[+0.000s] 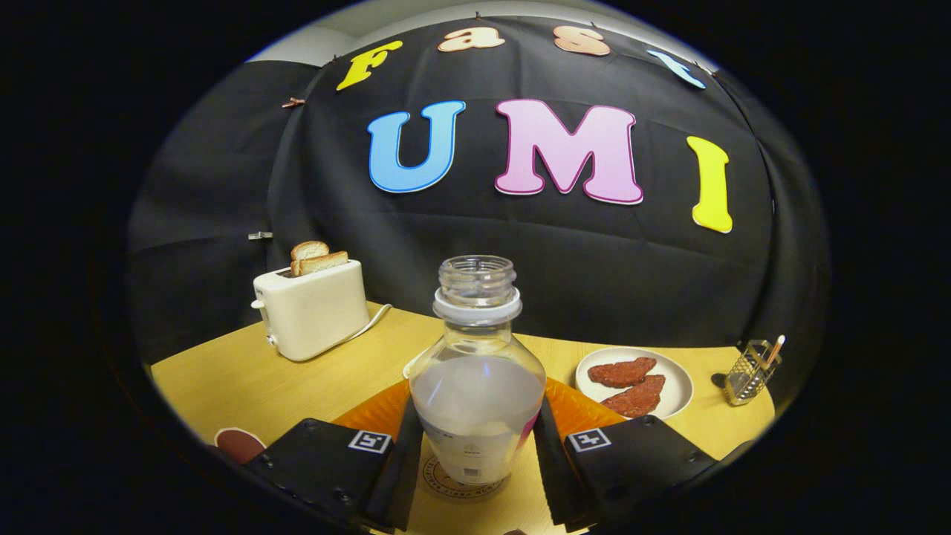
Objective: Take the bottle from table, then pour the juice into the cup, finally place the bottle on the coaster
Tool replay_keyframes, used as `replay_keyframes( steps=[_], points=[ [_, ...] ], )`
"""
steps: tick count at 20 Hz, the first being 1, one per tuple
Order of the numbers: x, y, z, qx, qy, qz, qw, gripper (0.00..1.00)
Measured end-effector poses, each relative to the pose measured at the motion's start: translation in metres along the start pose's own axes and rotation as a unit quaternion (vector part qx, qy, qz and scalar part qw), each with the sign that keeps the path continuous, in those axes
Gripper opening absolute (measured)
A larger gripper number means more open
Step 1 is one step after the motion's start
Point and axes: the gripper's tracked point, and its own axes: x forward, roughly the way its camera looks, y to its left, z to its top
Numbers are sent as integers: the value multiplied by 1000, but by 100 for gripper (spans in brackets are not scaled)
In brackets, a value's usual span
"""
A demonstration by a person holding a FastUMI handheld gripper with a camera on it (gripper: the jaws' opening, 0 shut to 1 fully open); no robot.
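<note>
Clear thin-walled plastic bottle [477,371], uncapped and part-filled with pale juice, stands over the round coaster [461,479] at 12 o'clock between the gripper [475,453] fingers, which flank its lower body closely; contact unconfirmed; judged light, crushable, slippery.

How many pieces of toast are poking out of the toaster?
2. Both toast slices stand side by side in the top of the toaster, beyond the bottle that the claw grips between its fingers. More could be hidden inside.
</note>
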Motion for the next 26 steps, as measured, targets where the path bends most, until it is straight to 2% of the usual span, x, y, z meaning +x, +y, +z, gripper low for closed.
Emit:
replay_keyframes(
  steps=[6,10,14,15,17,22,26],
  points=[
    [6,3,-32,-1,12,5,1000,72],
    [6,3,-29,-10,0,5,1000,74],
    [2,2,-27,6,6,11,1000,78],
    [0,3,-28,9,10,11,1000,88],
    [-3,1,-27,9,16,11,1000,98],
    [-29,0,-9,-15,17,9,1000,98],
    [-59,2,9,-5,21,20,1000,98]
  ],
)
